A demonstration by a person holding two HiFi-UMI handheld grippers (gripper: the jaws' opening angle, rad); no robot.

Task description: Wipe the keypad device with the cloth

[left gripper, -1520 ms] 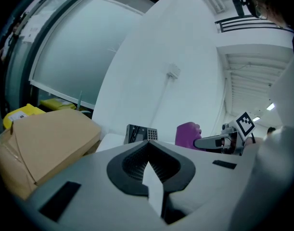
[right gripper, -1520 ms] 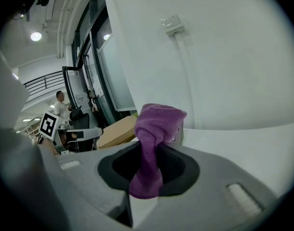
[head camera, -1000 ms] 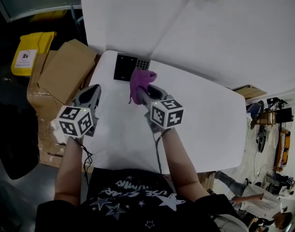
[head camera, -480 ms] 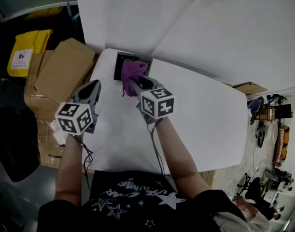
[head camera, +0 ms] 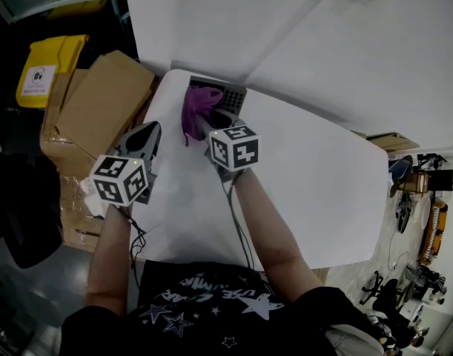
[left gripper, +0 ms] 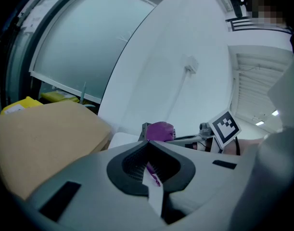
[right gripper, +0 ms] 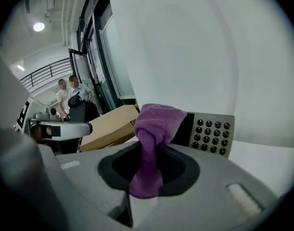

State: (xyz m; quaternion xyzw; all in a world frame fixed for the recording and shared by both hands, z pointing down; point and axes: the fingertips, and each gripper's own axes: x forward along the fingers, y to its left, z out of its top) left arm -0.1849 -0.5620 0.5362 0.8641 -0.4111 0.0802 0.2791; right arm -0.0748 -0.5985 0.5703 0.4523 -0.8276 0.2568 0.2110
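Observation:
The keypad device (head camera: 230, 95), dark with a grey button pad, leans at the far edge of the white table (head camera: 315, 191) against the wall. My right gripper (head camera: 204, 124) is shut on a purple cloth (head camera: 197, 107) that lies bunched over the device's dark left part. In the right gripper view the cloth (right gripper: 154, 129) rises from between the jaws of the right gripper (right gripper: 149, 163) and hides the device's left half; the keypad device's (right gripper: 212, 134) buttons show beside it. My left gripper (head camera: 148, 133) hovers shut and empty, left of the device. The left gripper view shows the left gripper (left gripper: 148, 150) and the cloth (left gripper: 159, 130) beyond.
Cardboard boxes (head camera: 100, 102) stand just left of the table, with a yellow bin (head camera: 39, 71) behind them and a dark chair (head camera: 18, 213) nearer. A white wall (head camera: 300, 28) rises right behind the device. Two people (right gripper: 72, 96) stand far off in the right gripper view.
My right gripper has carried the cloth leftward across the device, from its right side onto its dark left part. The left gripper has kept its place.

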